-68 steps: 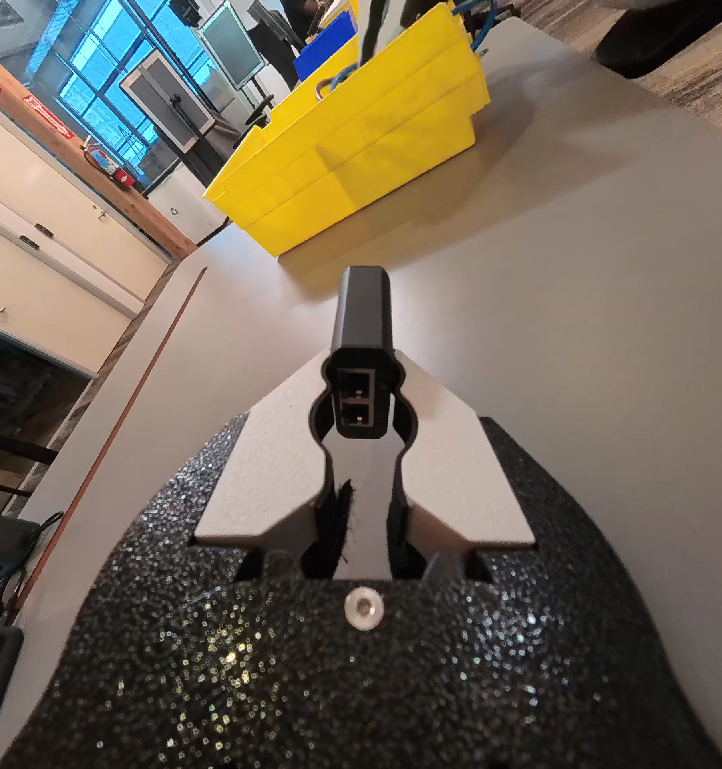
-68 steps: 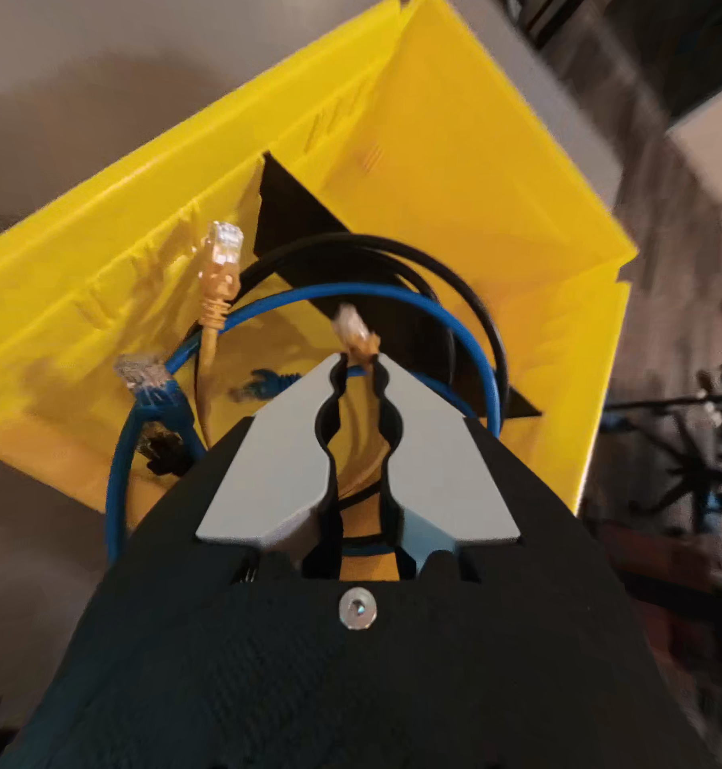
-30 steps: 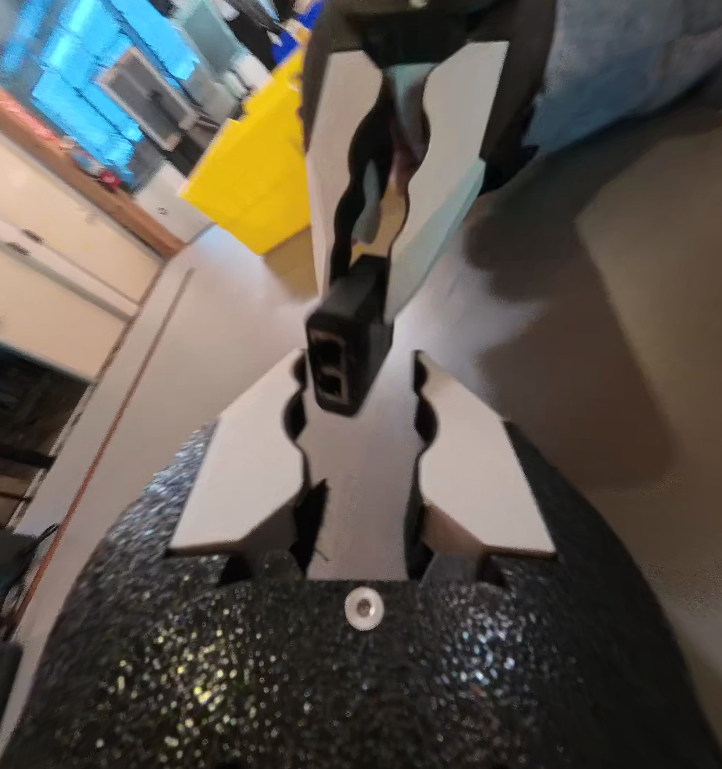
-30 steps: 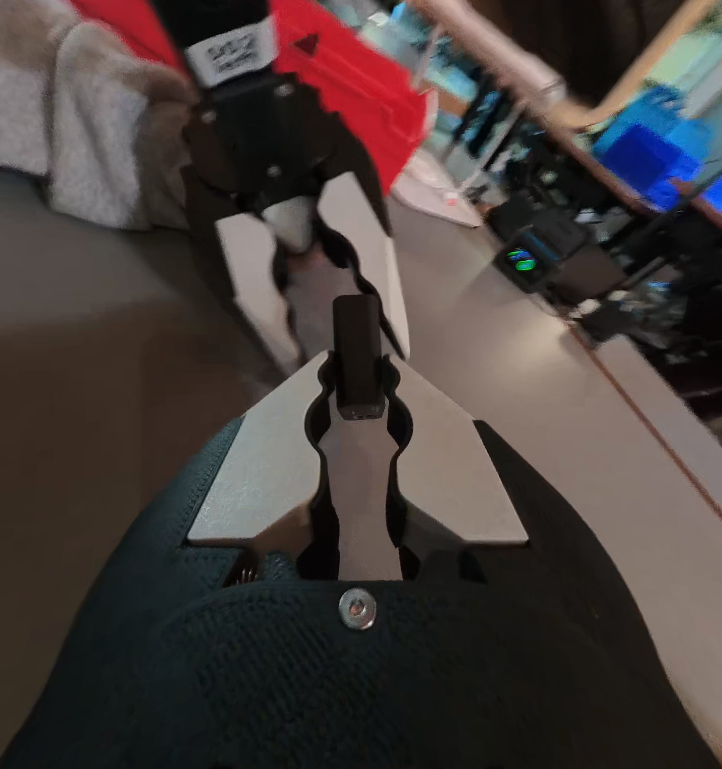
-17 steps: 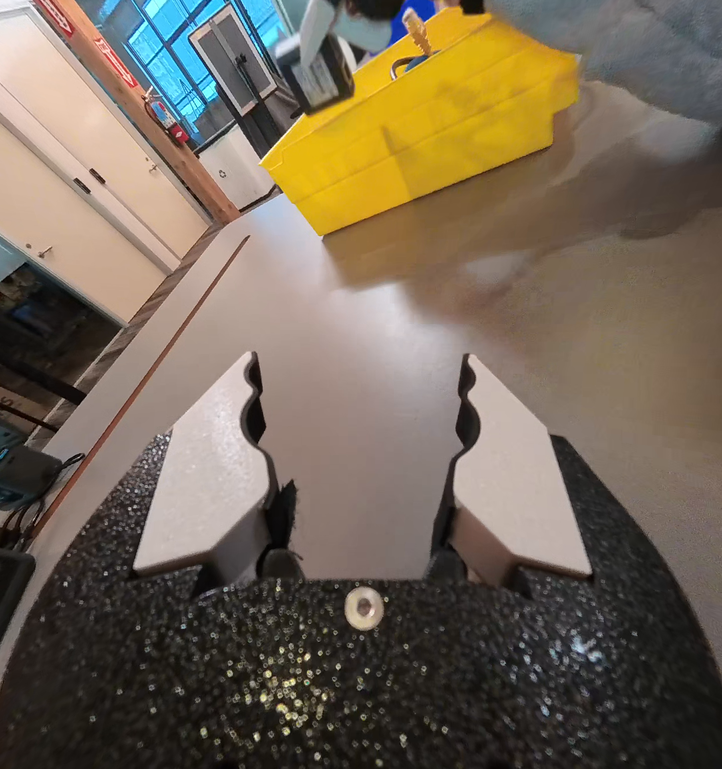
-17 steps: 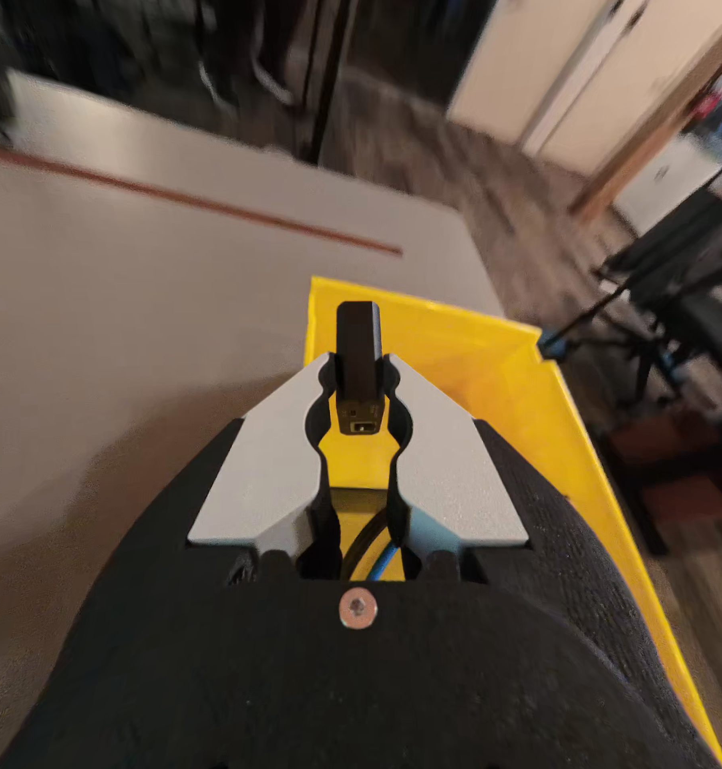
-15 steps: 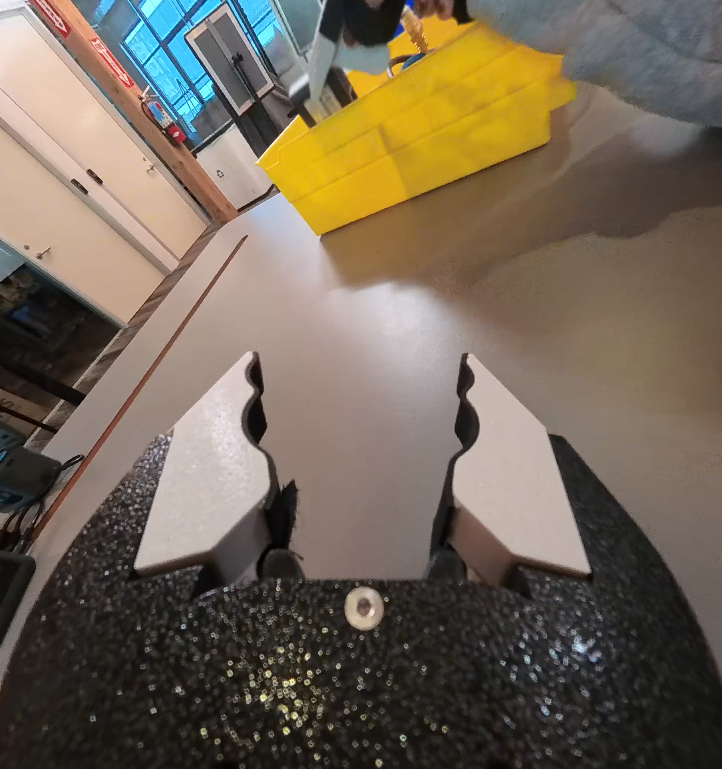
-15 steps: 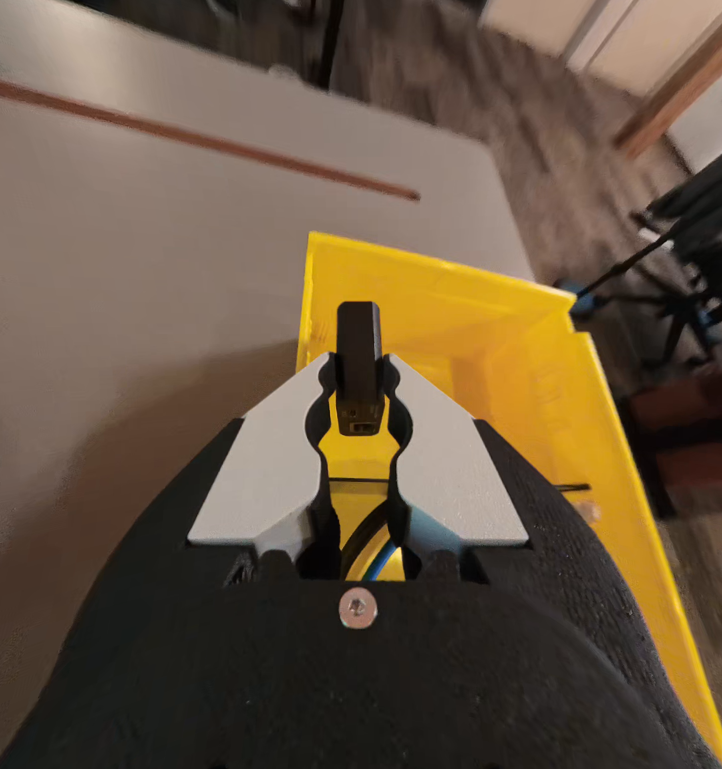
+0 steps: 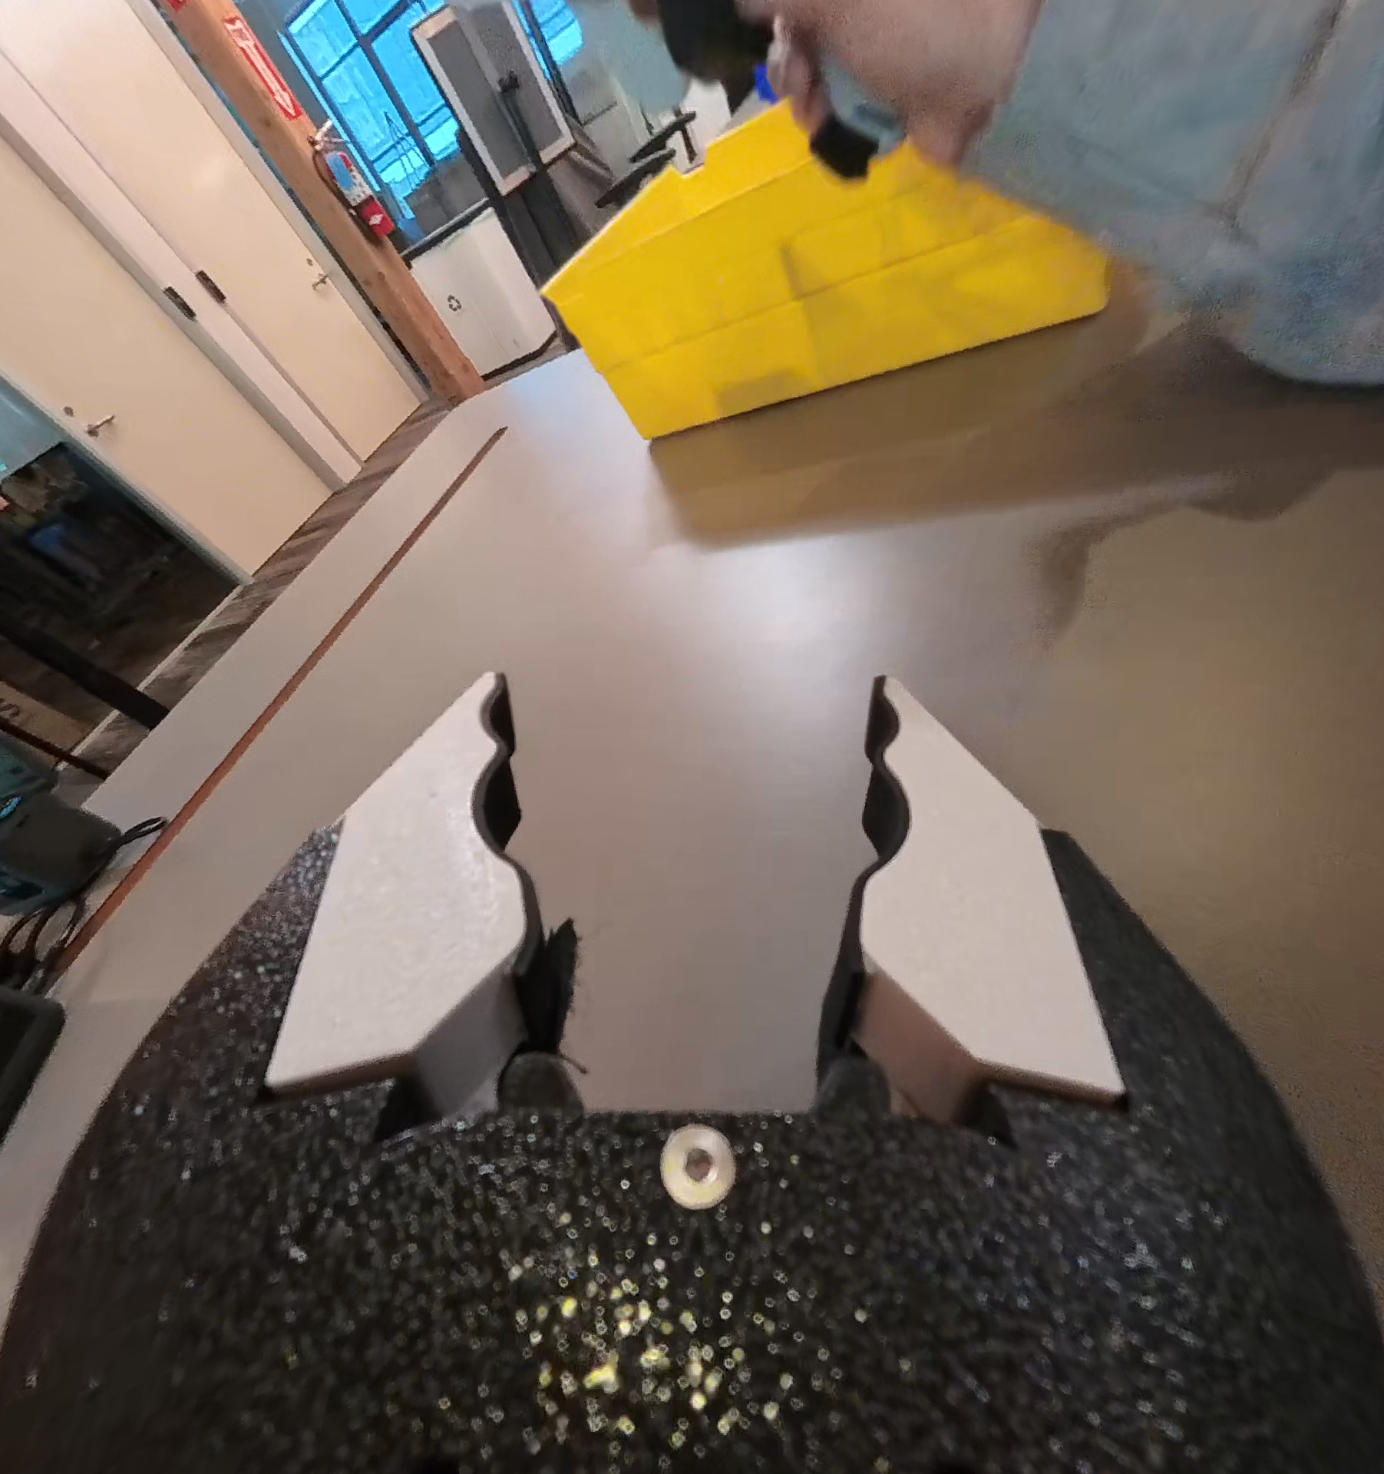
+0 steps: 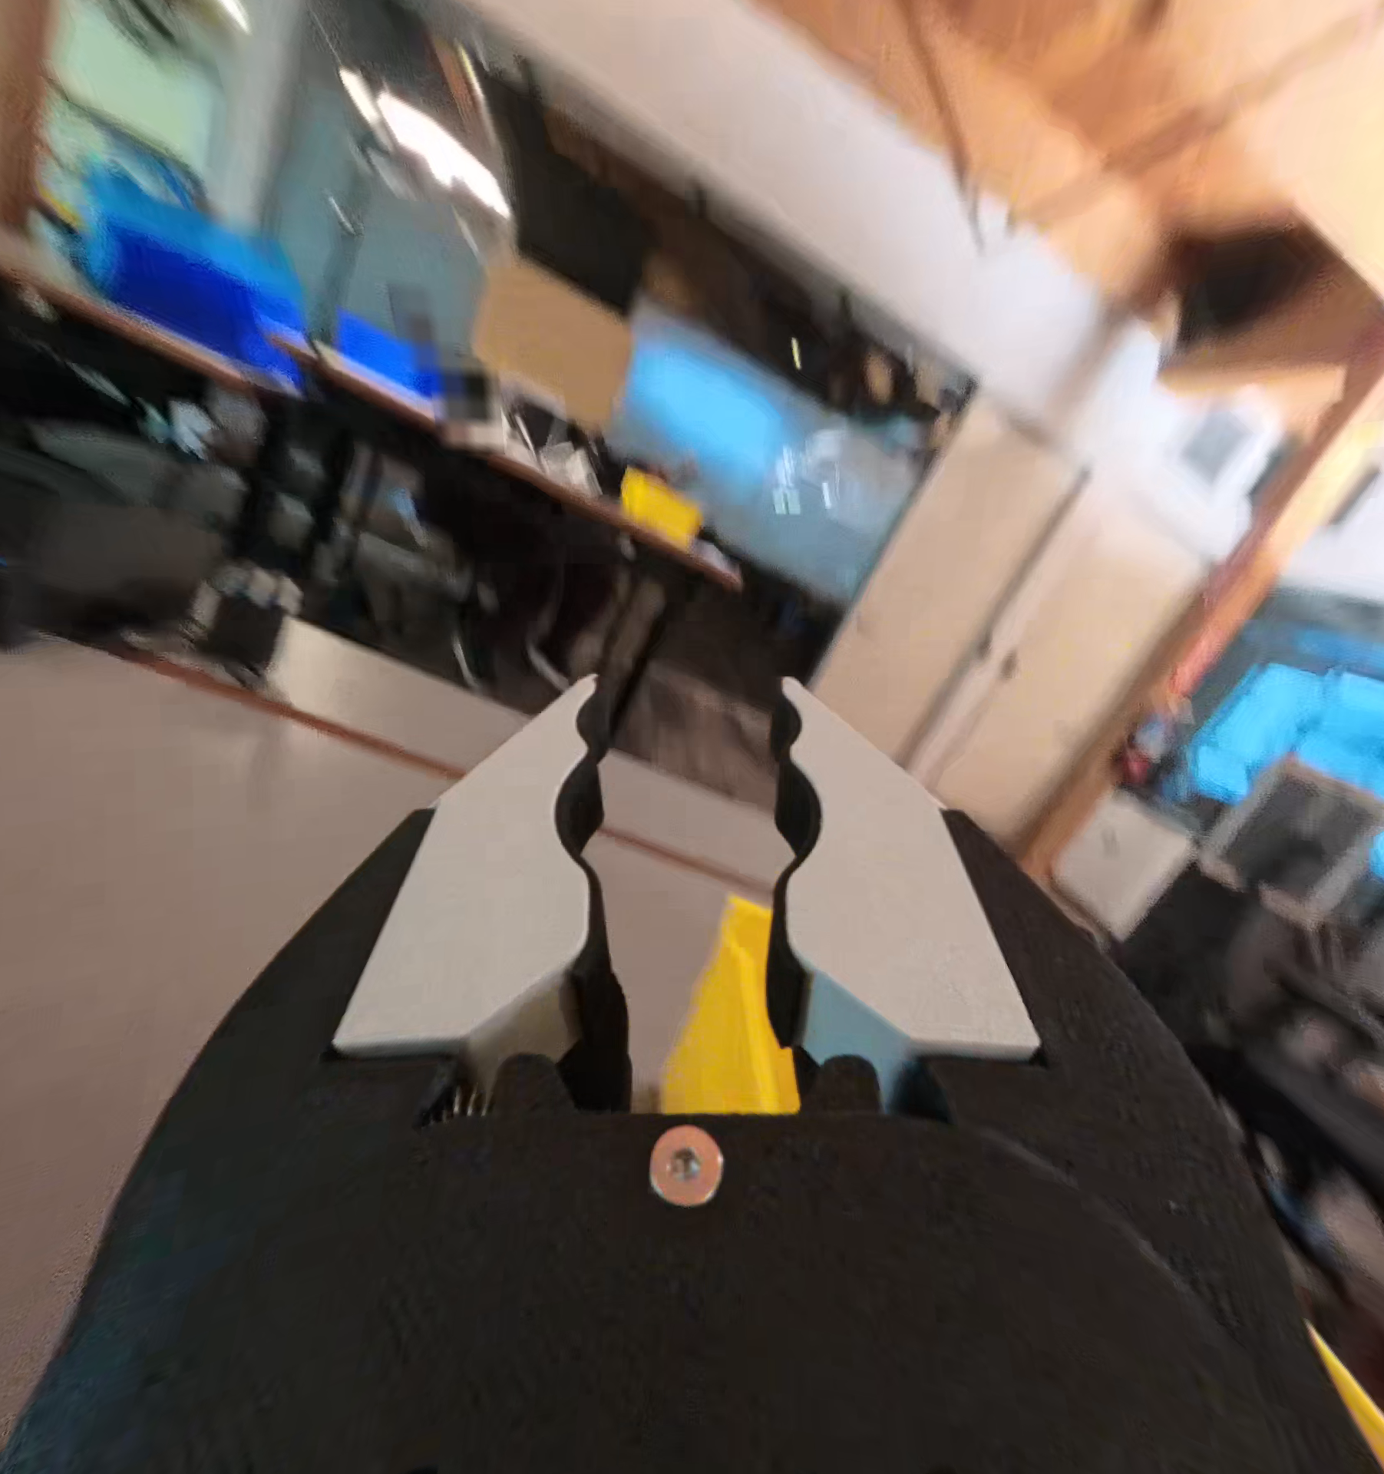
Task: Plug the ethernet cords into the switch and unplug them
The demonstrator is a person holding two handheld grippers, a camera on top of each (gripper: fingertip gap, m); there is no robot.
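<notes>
Two grippers, left gripper (image 9: 688,766) and right gripper (image 10: 684,766), were open and held nothing. No cords or switch showed, so reaching into the yellow bin (image 9: 832,303) blind could miss.

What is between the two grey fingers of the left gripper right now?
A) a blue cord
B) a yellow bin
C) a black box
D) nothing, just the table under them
D: the left gripper has its jaws wide apart with only the bare grey table showing in the gap; the yellow bin sits farther off.
</notes>
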